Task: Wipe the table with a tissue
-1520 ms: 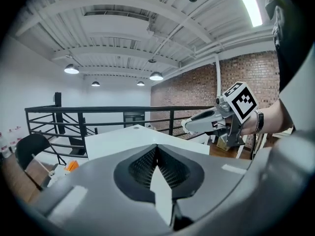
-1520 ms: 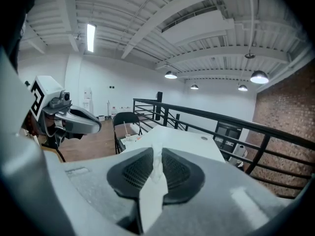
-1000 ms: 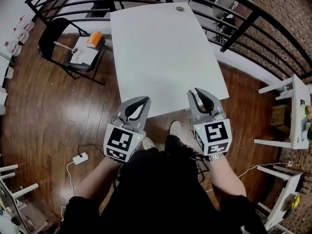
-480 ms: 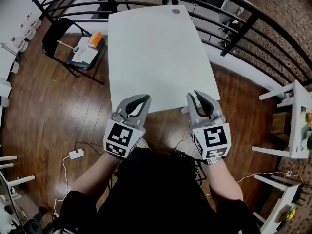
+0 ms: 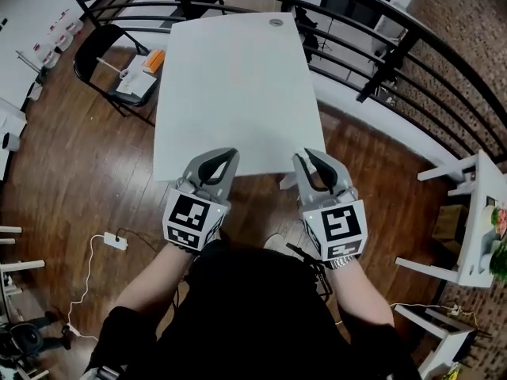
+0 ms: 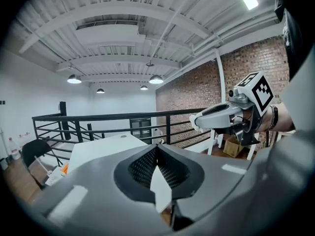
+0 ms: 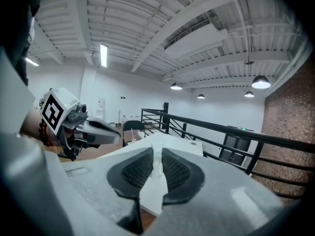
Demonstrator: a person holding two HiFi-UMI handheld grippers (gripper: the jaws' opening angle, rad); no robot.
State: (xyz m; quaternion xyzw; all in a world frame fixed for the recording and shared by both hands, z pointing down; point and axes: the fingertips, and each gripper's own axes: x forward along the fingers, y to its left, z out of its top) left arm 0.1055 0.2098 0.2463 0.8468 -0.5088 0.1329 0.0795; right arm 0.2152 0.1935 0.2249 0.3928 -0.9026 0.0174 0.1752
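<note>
Jaws state: right gripper (image 7: 156,151) jaws are pressed together on a thin, crumpled white strip, judged to be the tissue (image 7: 156,167). It stands upright in the seam between the pads and pokes out a little past the tips. Left gripper (image 6: 156,149) jaws are closed tip to tip with nothing between them; the white seen in the gap behind the tips is only the desk beyond.

Head view: both grippers are held side by side at 6 o'clock, left gripper (image 5: 228,155) and right gripper (image 5: 306,157), with the tips over the near short edge of the white desk (image 5: 230,93). Whether they touch it cannot be told.

- The desk's long axis runs from 6 to 12 o'clock, away from the person, and the whole surface lies at 12 from the jaws.
- No clutter is seen on the top; only a small round fitting (image 5: 276,22) is noted at the far end.
- A black chair (image 5: 99,50) with a few small items on its seat is seen at 10 o'clock, well apart from the desk.

Judgement: wiping is not yet under way. The tissue is already in the right jaws, so that hand is the one to be lowered onto the near edge and pushed toward 12. The strip is narrow, so several passes side by side would probably be needed, and the left gripper is not required.
</note>
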